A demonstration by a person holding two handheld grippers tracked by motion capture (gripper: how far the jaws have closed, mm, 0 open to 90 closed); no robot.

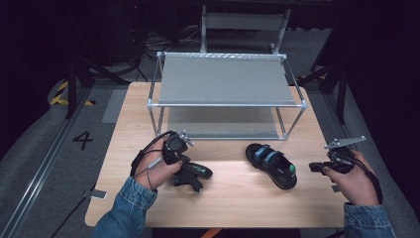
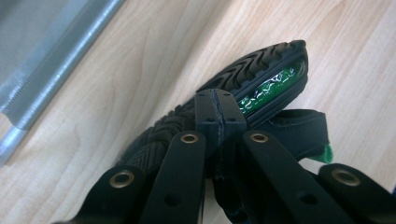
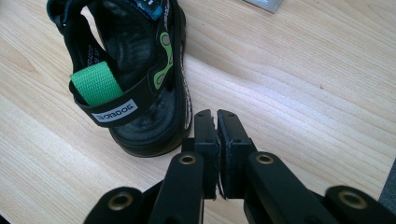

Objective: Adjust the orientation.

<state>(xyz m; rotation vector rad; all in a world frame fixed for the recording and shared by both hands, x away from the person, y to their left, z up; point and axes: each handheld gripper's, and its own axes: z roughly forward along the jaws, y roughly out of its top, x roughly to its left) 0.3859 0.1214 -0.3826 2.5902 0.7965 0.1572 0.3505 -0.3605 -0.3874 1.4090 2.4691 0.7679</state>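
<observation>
Wood table under a grey two-tier rack, dark room around.

In the high view, the left hand and its left tongs cover most of the tipped sandal; whether a strap lies between the jaws cannot be told. In the left gripper view, that sandal's heel end is hidden behind the jaws. In the right gripper view, the top edge cuts off the upright sandal at the toe. The shoe rack's lower shelf lies partly hidden under the upper one.
</observation>
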